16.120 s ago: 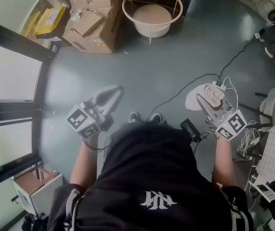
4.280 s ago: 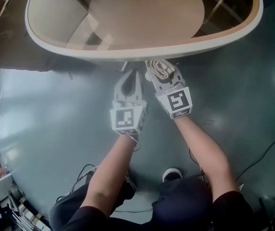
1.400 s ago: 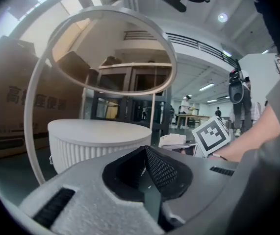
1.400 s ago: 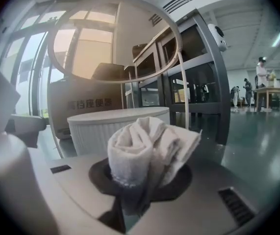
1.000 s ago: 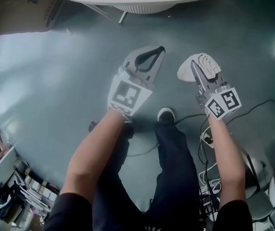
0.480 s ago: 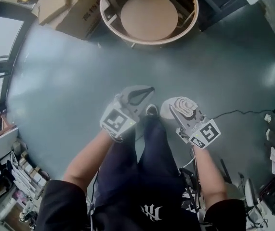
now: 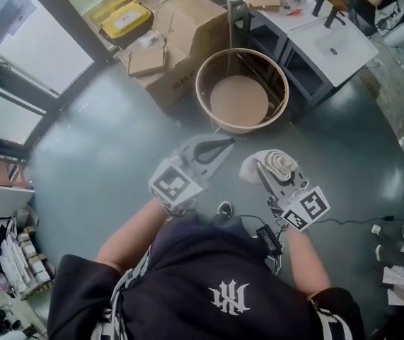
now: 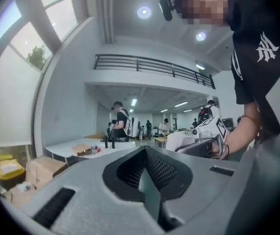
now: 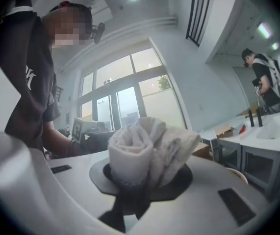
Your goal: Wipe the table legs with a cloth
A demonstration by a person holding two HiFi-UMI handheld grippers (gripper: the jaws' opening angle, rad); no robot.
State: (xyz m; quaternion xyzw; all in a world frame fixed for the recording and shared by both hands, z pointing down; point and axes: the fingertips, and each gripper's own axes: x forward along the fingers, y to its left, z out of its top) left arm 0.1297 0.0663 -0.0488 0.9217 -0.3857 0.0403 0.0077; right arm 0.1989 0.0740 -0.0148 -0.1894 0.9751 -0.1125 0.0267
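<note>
We stand clear of the round table [image 7: 205, 98], not wiping: left claw [image 7: 228, 143] shut empty, right claw [image 7: 263, 169] clamping the cloth [image 7: 284, 162]. Next, probably, crouch to it.

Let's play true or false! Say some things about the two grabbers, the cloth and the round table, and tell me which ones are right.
1. The right gripper holds a rolled white cloth. True.
2. The left gripper holds a cloth too. False: its jaws are shut with nothing between them.
3. The cloth is touching the round table. False: it is held up, apart from the table.
4. Cardboard boxes stand next to the round table. True.
</note>
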